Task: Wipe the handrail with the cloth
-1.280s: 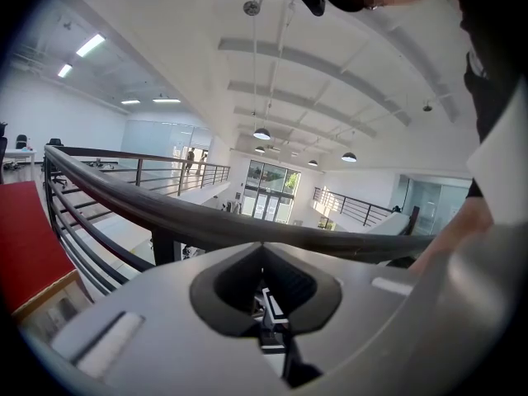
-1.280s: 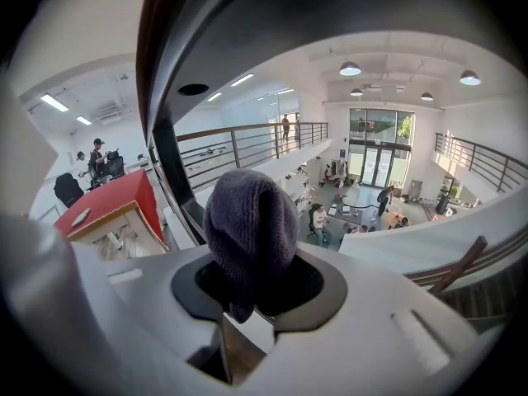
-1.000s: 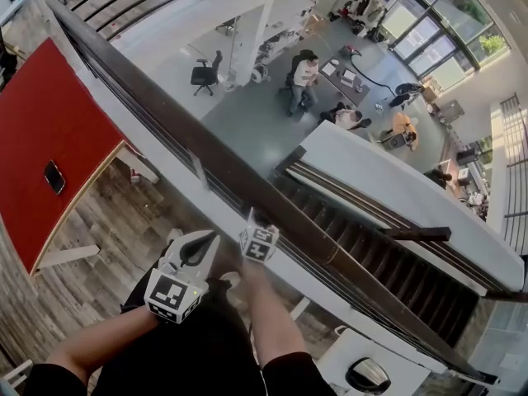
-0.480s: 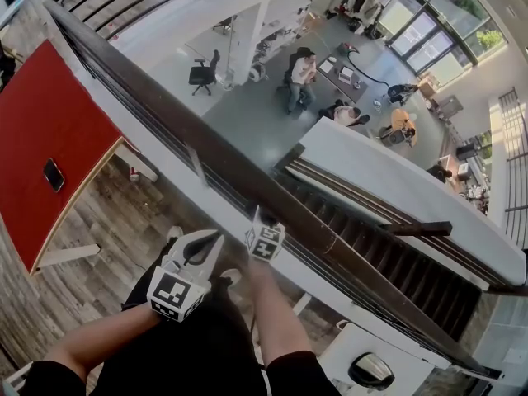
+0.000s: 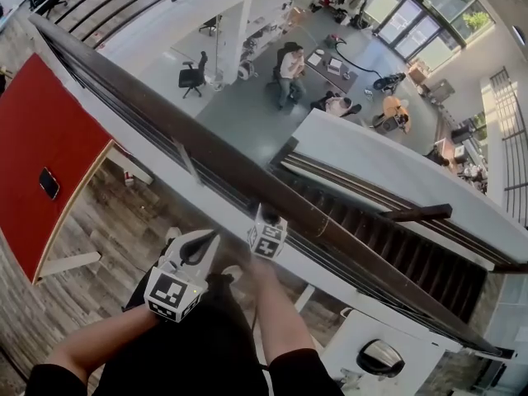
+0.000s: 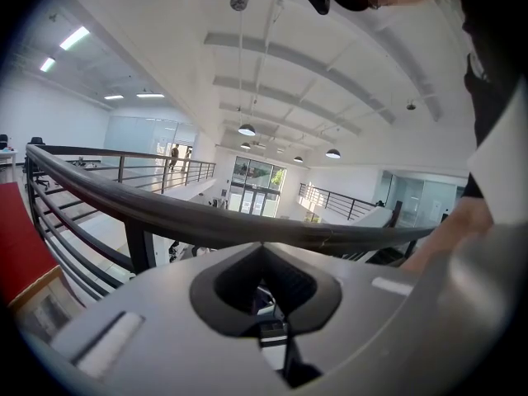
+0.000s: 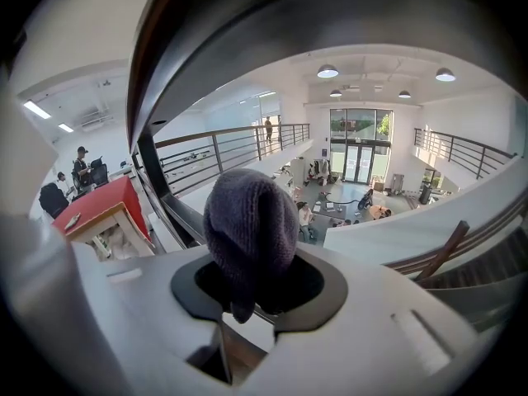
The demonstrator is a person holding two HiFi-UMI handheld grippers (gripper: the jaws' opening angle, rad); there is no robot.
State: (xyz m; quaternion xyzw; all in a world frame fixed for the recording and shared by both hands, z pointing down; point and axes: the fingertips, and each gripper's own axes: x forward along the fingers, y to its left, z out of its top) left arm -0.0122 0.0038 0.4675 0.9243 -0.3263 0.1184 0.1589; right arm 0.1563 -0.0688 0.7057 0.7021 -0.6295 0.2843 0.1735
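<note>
Dark handrail (image 5: 165, 126) over an open atrium, right gripper (image 7: 247, 280) clamped on grey cloth (image 7: 247, 225), left gripper (image 6: 264, 280) closed, empty

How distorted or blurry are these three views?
Head view: mild fisheye, evenly lit, sharp; the handrail runs nearly straight. Left gripper view: the handrail bows strongly, corners vignette dark. Right gripper view: the handrail overhead is a soft blur, while the cloth shows its knit clearly.
</note>
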